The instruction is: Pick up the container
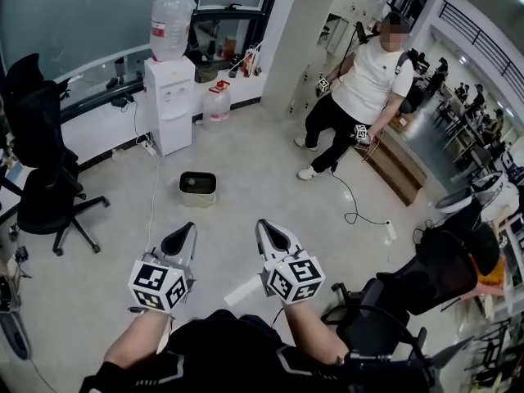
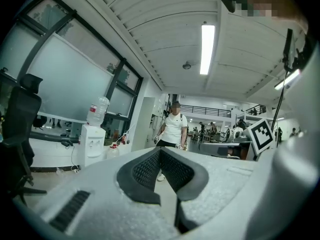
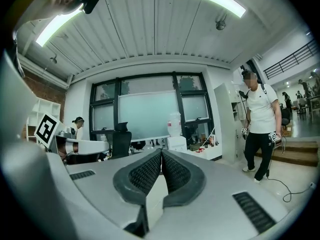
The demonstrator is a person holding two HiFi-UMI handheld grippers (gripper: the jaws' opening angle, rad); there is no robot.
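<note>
The container (image 1: pixel 197 187) is a small dark rectangular bin with a pale rim. It stands on the floor ahead of me, a little left of the middle of the head view. My left gripper (image 1: pixel 182 237) and right gripper (image 1: pixel 274 234) are held side by side, pointing level toward it and well short of it. In the left gripper view the left gripper (image 2: pixel 160 150) has its jaws together with nothing between them. The right gripper (image 3: pixel 161 151) looks the same in its own view. The bin shows in neither gripper view.
A white water dispenser (image 1: pixel 169 105) stands beyond the bin by the window, with a spare bottle (image 1: pixel 217 103) next to it. A black office chair (image 1: pixel 45 178) is at the left, another chair (image 1: pixel 426 285) at my right. A person (image 1: pixel 360 97) stands at the far right; a cable (image 1: pixel 356 207) lies on the floor.
</note>
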